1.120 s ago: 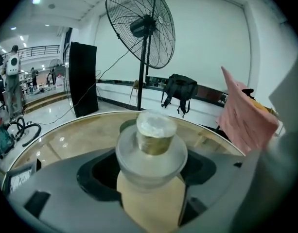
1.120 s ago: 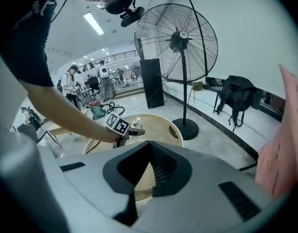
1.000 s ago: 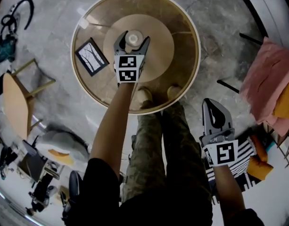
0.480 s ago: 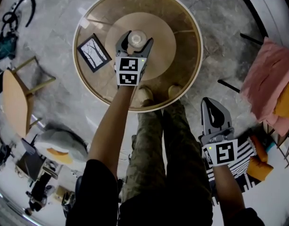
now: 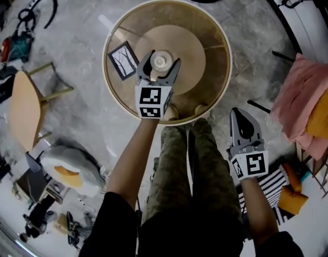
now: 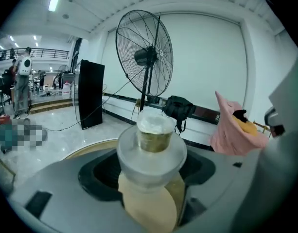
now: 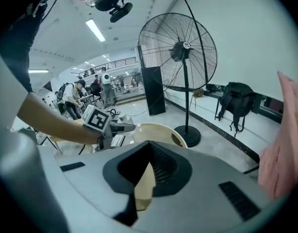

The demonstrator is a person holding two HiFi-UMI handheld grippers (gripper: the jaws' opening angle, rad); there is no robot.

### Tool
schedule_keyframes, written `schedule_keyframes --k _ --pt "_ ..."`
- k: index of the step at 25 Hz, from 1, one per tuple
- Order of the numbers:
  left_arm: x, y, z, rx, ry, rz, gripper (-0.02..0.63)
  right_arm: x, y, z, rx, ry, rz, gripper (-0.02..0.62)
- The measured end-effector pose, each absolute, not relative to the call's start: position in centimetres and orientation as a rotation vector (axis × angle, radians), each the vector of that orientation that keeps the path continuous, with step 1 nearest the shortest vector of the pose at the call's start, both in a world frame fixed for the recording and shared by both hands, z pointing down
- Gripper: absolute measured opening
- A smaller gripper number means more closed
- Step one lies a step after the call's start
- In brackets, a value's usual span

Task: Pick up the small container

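Two spread jaws of the left gripper (image 5: 161, 63) flank the small container (image 6: 152, 144); a square squeeze below its lid should hold. Right gripper (image 5: 242, 126) jaws sit together.

Probably a lab hall, pedestal fan (image 7: 178, 50), polished floor (image 7: 213, 141), gallery railing (image 7: 114, 62)

No legible text or numbers anywhere.
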State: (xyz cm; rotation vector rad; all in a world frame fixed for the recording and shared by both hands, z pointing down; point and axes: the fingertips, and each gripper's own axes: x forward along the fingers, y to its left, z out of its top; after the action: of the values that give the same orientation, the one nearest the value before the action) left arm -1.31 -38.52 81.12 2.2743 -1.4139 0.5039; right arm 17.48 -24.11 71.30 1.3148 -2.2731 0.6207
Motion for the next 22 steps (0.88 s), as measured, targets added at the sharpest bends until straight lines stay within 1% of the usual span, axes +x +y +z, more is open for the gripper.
schedule_keyframes --k 8,16,18,22 --pt "-4.5 -33.9 70.6 2.132 -1.557 0.443 0.351 16.4 -25.8 64.2 1.378 -2.318 0.476 0.021" --pt "-5.5 -29.5 60.5 2.09 -1.594 0.409 0.351 14.9 -26.0 57.2 1.42 -2.374 0.449 0.021" --pt "-6.4 -27.9 57.7 2.089 -1.581 0.381 0.351 14.0 -25.9 54.5 1.442 -2.379 0.433 0.021" --pt "-7.1 -27.2 49.7 2.115 -1.558 0.357 0.351 13.5 -28.1 46.3 1.488 -2.354 0.377 0.021"
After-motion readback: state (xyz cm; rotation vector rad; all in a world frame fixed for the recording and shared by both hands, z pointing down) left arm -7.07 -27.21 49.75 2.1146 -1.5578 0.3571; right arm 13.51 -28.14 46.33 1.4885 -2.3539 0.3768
